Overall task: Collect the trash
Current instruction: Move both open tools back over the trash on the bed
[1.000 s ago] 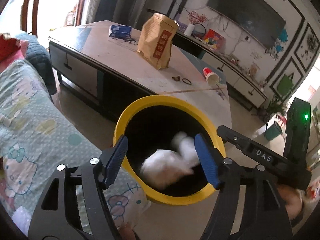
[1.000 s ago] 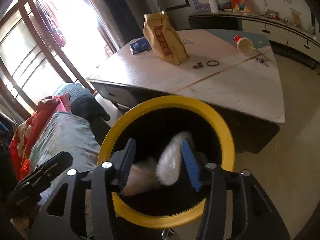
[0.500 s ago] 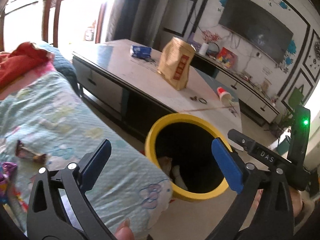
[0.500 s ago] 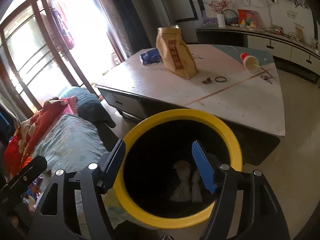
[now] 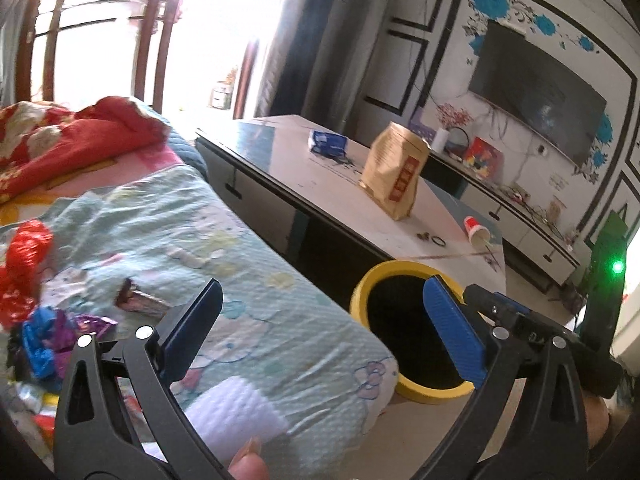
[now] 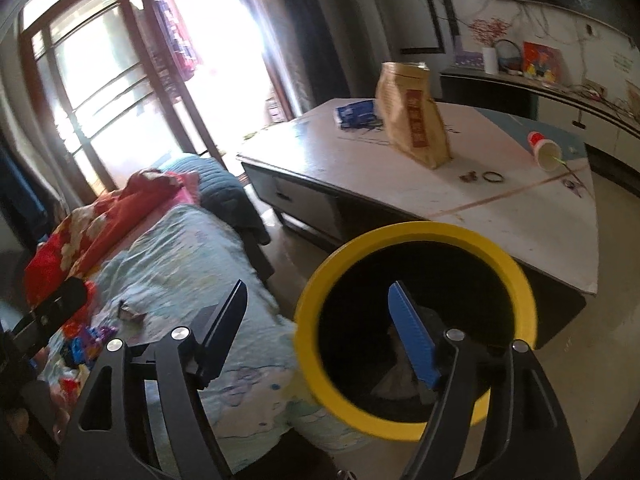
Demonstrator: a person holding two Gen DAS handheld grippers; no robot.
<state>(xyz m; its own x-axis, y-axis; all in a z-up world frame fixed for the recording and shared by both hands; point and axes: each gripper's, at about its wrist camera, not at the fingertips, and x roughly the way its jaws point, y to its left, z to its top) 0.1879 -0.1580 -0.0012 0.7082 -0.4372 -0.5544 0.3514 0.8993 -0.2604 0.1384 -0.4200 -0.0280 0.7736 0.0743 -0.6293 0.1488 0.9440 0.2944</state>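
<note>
Both grippers are empty, jaws spread wide. The left gripper point(image 5: 320, 328) hangs over the bed point(image 5: 248, 248) edge, the right gripper point(image 6: 320, 328) over the rim of the yellow bin point(image 6: 416, 320), which stands on the floor between bed and table point(image 6: 500, 216).

The trash left to collect lies on the bed: a brown wrapper point(image 5: 138, 300), crumpled blue and purple foil point(image 5: 52, 336) beside it, and red plastic point(image 5: 24, 264) further back. All of it looks light, thin and crinkly, probably slippery, and easy to crush without harm; a pinch across the bunched middle of each piece would likely hold best, since a flat edge may slide out.

The left view shows those pieces clearly, plus a white wad point(image 5: 236, 412) near the gripper's base. The right view looks into the bin, where pale paper point(image 6: 394, 376) already lies at the bottom; the left view shows only darkness there
</note>
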